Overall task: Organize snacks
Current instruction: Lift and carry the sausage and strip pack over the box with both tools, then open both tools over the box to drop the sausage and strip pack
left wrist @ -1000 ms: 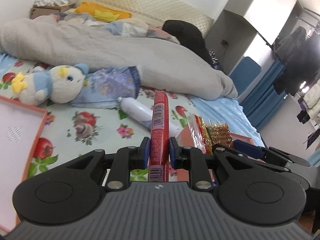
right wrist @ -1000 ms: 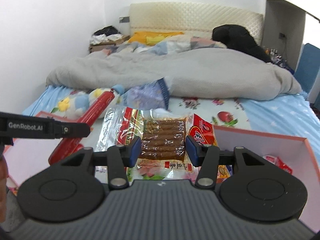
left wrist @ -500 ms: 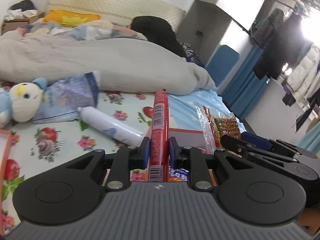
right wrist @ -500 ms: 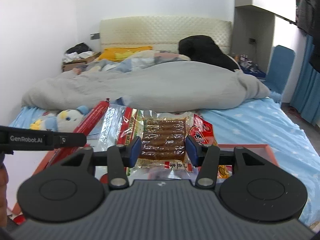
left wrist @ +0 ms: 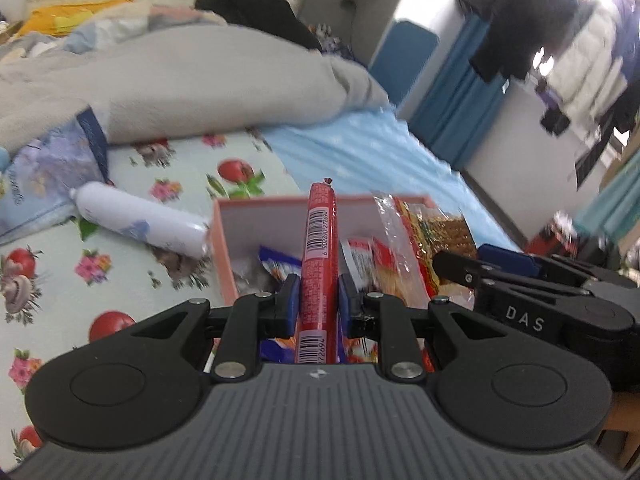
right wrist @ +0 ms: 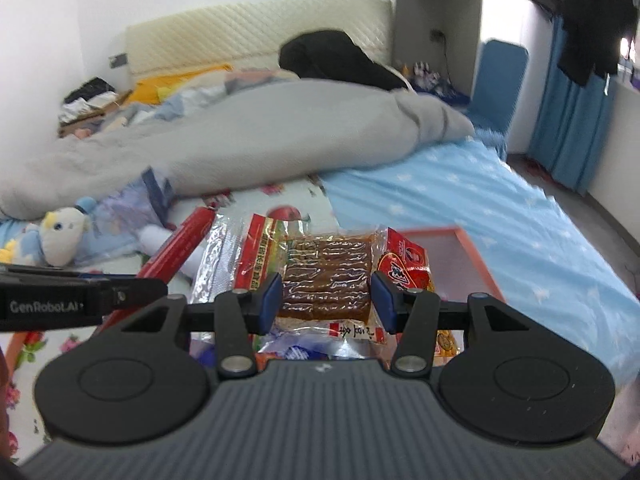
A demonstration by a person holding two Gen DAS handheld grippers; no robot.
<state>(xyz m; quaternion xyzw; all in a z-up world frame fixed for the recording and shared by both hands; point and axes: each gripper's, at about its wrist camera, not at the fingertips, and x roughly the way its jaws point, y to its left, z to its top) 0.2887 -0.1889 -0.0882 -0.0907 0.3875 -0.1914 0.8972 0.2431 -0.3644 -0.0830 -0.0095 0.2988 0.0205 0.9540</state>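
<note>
My left gripper point(left wrist: 319, 306) is shut on a long red sausage stick point(left wrist: 319, 248) and holds it above an orange-rimmed box point(left wrist: 280, 202) with several snack packs inside. The stick also shows at the left of the right wrist view point(right wrist: 180, 246). My right gripper point(right wrist: 325, 300) is shut on a clear pack of brown snack sticks point(right wrist: 326, 274) with red print, held over the same box point(right wrist: 476, 258). That pack shows in the left wrist view point(left wrist: 424, 240), right of the sausage, with the right gripper point(left wrist: 520, 280) beside it.
A white tube point(left wrist: 140, 220) lies on the flowered sheet left of the box. A blue-white bag point(left wrist: 44, 176), a plush toy point(right wrist: 56, 236) and a grey duvet point(left wrist: 180, 76) lie farther back. Blue curtains point(left wrist: 452, 92) and the bed edge are at the right.
Both grippers have swung to the right with their snacks, from the left side of the bed to above the orange-rimmed box. Their grips have not changed.
</note>
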